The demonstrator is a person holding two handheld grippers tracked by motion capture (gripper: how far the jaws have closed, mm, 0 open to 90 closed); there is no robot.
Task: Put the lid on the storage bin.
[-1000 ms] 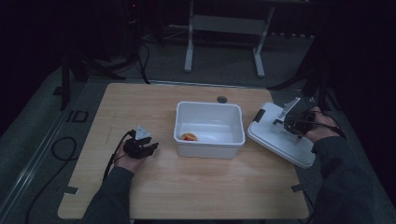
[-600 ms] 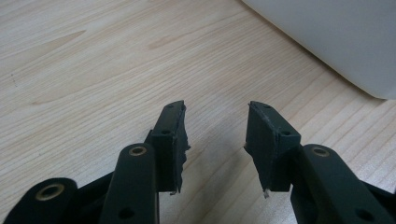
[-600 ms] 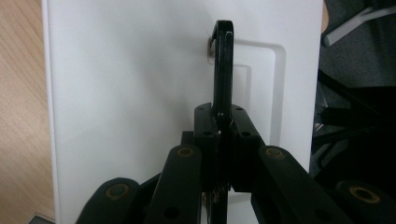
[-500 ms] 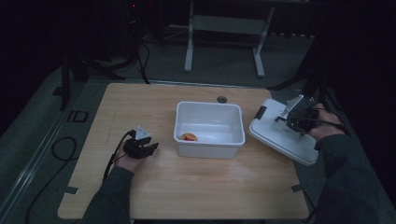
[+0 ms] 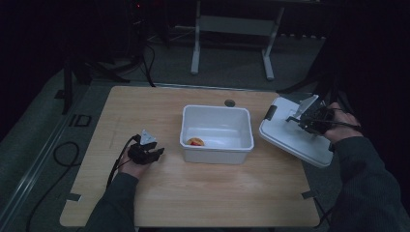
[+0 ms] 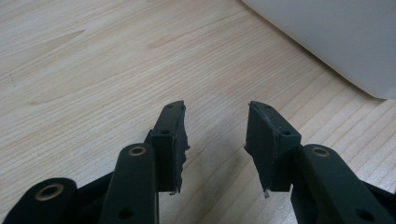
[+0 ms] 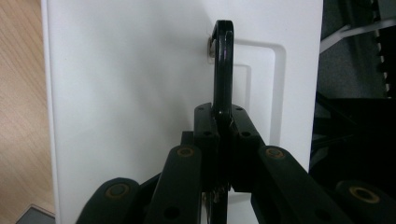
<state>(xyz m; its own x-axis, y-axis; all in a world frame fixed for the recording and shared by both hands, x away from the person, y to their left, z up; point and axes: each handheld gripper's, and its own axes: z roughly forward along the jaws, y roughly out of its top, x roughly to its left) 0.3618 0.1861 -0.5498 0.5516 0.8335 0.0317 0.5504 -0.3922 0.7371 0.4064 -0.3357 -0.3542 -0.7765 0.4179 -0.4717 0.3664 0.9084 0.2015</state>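
A white plastic bin (image 5: 216,136) stands in the middle of the wooden table (image 5: 159,193), with a small orange and red thing (image 5: 196,142) on its floor. A white lid (image 5: 290,137) hangs tilted over the table's right edge. My right gripper (image 5: 302,119) is shut on the lid's black handle (image 7: 223,60), which stands up from the lid (image 7: 126,93) between the pads. My left gripper (image 5: 153,153) rests on the table left of the bin, open, with bare wood between its fingers (image 6: 173,140). The bin's wall (image 6: 336,37) fills that view's top right corner.
A dark round grommet (image 5: 229,103) sits in the table behind the bin. Cables (image 5: 63,154) trail on the floor to the left, and a metal stand (image 5: 232,29) is beyond the table. Dark floor lies past the lid's right side (image 7: 355,93).
The right gripper has lifted the lid a little by its handle, tilting it more. The left gripper has not moved.
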